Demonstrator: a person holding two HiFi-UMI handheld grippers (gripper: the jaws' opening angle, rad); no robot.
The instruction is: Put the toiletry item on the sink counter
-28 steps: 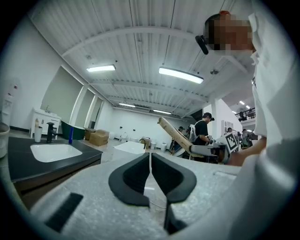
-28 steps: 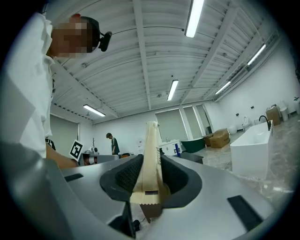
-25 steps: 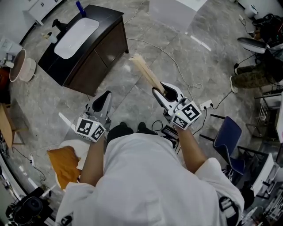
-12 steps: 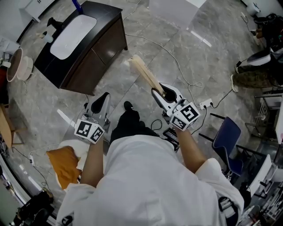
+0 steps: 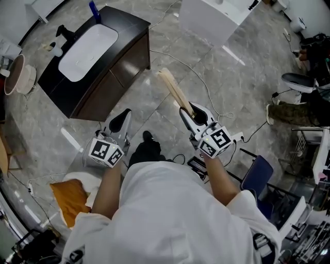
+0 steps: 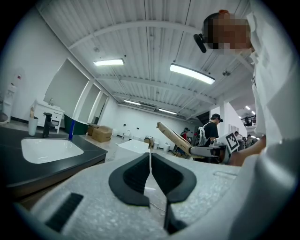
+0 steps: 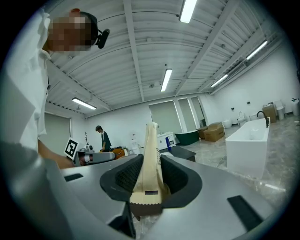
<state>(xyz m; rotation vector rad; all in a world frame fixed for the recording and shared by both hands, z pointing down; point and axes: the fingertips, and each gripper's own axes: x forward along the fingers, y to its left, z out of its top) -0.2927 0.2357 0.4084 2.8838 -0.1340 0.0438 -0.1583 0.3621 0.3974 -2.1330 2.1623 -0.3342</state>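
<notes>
Both grippers had travelled forward with the person's stride, and the dark vanity sat slightly nearer in the head view than a second before, so the carry was under way but the delivery was not yet made. At its crimped end, the right gripper (image 5: 190, 109) clamped the cream toiletry tube (image 5: 174, 88), which pointed ahead in the air, well apart from the sink counter (image 5: 129, 23). Beside it, the left gripper (image 5: 119, 119) travelled with its jaws pressed together on nothing. Ahead and to the left, the counter's white basin (image 5: 87, 45) looked empty. Around its rim stood a black faucet (image 5: 64, 32), a small white bottle (image 5: 56, 50) and a blue item (image 5: 94, 10) at the back corner. Farther off, a white bathtub (image 5: 216, 15) showed its rim only, its contents out of sight.
</notes>
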